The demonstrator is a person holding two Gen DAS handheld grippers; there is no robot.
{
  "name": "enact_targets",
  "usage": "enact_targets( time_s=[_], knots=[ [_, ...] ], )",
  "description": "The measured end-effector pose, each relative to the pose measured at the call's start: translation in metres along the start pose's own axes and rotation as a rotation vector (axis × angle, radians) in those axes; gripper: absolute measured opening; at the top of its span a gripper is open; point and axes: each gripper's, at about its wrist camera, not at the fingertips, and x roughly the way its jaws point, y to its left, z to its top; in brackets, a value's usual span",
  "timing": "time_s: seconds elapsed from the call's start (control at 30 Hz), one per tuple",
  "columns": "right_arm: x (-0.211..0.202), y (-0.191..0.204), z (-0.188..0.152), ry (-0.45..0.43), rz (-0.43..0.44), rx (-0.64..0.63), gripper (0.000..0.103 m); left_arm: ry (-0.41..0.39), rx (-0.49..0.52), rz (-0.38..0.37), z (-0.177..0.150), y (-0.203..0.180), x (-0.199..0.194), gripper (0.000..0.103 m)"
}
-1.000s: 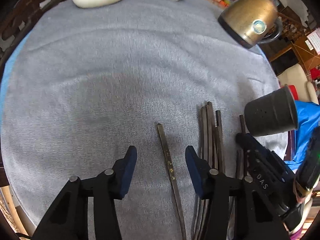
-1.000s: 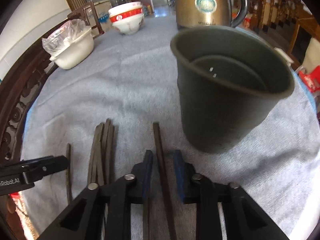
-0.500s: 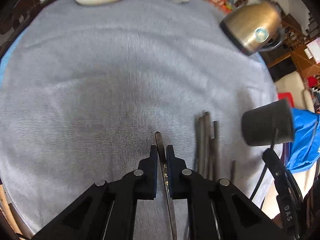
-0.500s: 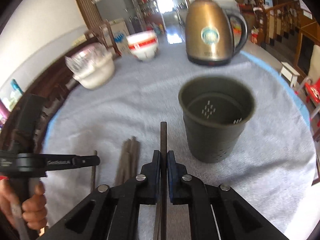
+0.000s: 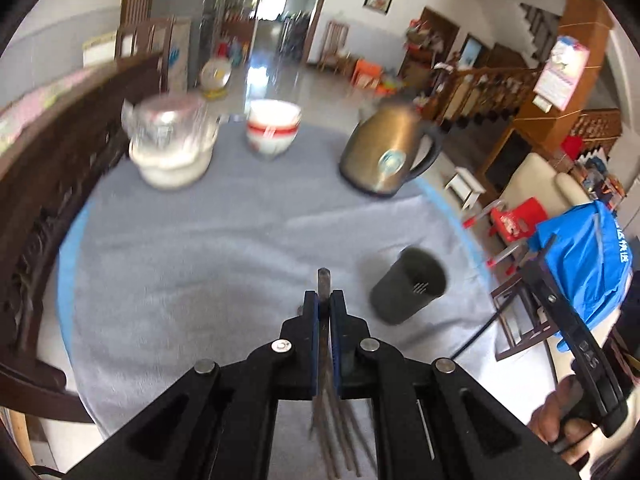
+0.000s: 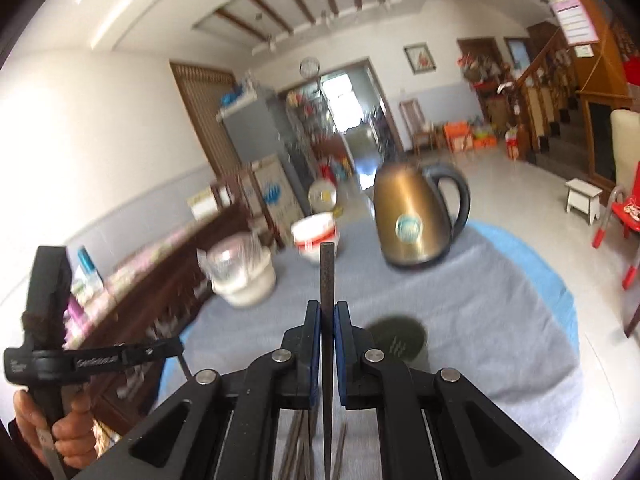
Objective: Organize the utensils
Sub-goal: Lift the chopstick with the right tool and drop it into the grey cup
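Note:
My left gripper (image 5: 324,300) is shut on a dark chopstick (image 5: 323,280), lifted above the grey cloth, its blunt end past the fingertips. My right gripper (image 6: 327,312) is shut on another dark chopstick (image 6: 327,272), also raised, pointing toward the kettle. The dark perforated utensil cup (image 5: 412,292) stands upright to the right of the left gripper; in the right wrist view its rim (image 6: 396,338) shows just right of the fingers. Several loose chopsticks (image 5: 336,432) lie on the cloth below the left gripper and show under the right one (image 6: 296,440).
A bronze kettle (image 5: 386,156) stands at the back right of the round table (image 5: 180,248). A red-and-white bowl (image 5: 272,128) and a white bowl with plastic wrap (image 5: 172,148) stand at the back. A carved wooden chair back (image 5: 44,184) is at the left.
Both grippers shut on a chopstick each and rose off the cloth, tilting up so the room shows. The cup now lies lower and farther in both views.

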Motion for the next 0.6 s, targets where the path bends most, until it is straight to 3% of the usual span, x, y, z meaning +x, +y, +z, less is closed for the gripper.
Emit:
enact_targets(
  time_s=[0.2, 0.4, 0.6],
  knots=[
    [-0.019, -0.005, 0.034, -0.156, -0.036, 0.043, 0.007, -0.168, 0.06, -0.041, 0.035, -0.037, -0.036, 0.006],
    [-0.02, -0.009, 0.059, -0.331, -0.131, 0.039, 0.007, -0.322, 0.076, -0.101, 0.071, -0.076, -0.036, 0.006],
    [0.007, -0.024, 0.064, -0.352, -0.206, 0.034, 0.007, -0.327, 0.066, -0.122, 0.08, -0.101, -0.002, 0.006]
  ],
)
